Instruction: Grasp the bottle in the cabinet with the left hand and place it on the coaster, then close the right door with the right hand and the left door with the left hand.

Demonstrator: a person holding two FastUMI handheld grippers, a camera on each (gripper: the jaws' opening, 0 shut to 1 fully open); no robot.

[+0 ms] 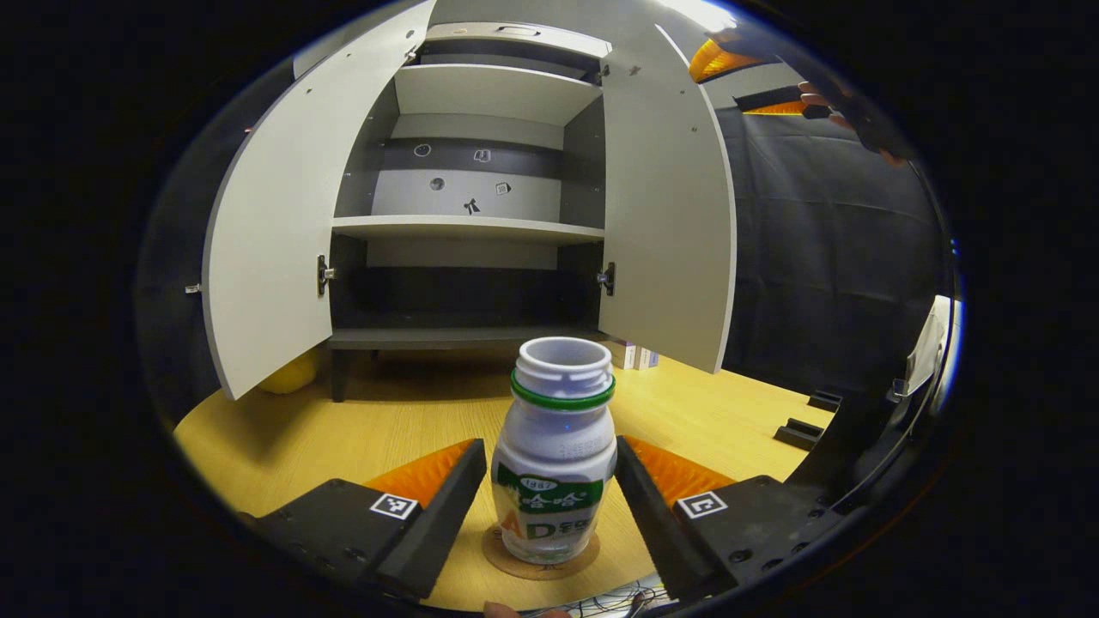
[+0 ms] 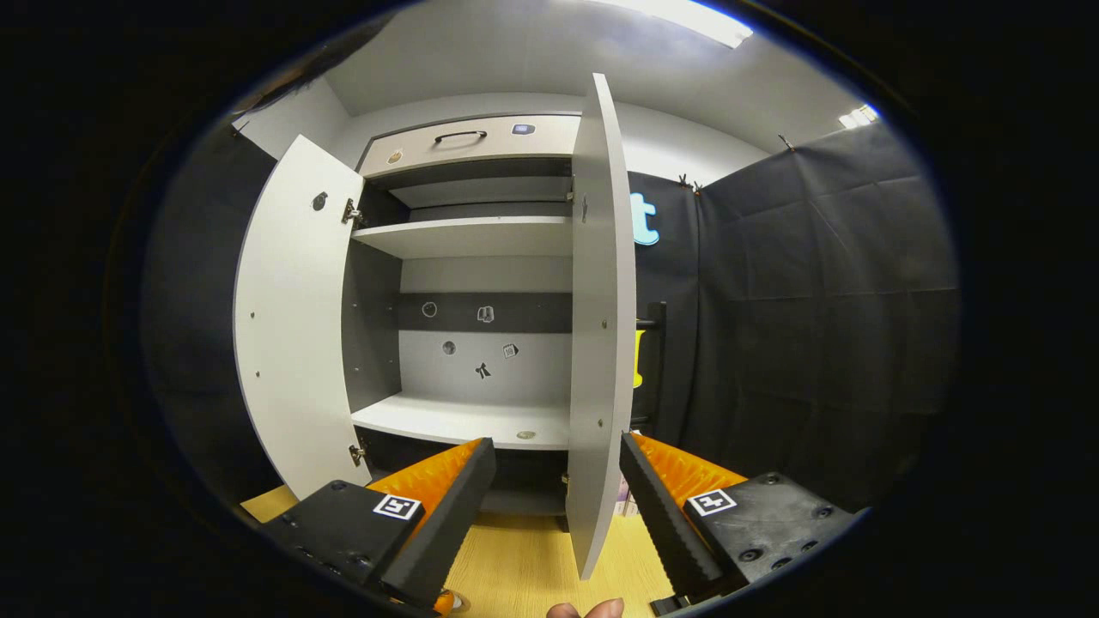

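A small white bottle (image 1: 554, 498) with a green neck ring and no cap stands upright on a round brown coaster (image 1: 579, 562) on the wooden table. My left gripper (image 1: 551, 448) is open, with one finger on each side of the bottle and a thin gap at the left finger. The grey cabinet (image 1: 468, 227) has both doors swung open, the left door (image 1: 275, 257) and the right door (image 1: 665, 223). My right gripper (image 2: 556, 446) is open, and the right door (image 2: 601, 343) stands edge-on between its fingers. It also appears high at the right as the right gripper (image 1: 743, 81), held by a hand.
The shelves (image 2: 464, 421) hold only a tiny round mark. A drawer (image 2: 468, 142) with a handle tops the cabinet. A yellow object (image 1: 288, 378) lies under the left door, small boxes (image 1: 635, 354) sit by the right door, and black blocks (image 1: 807, 429) rest at the table's right.
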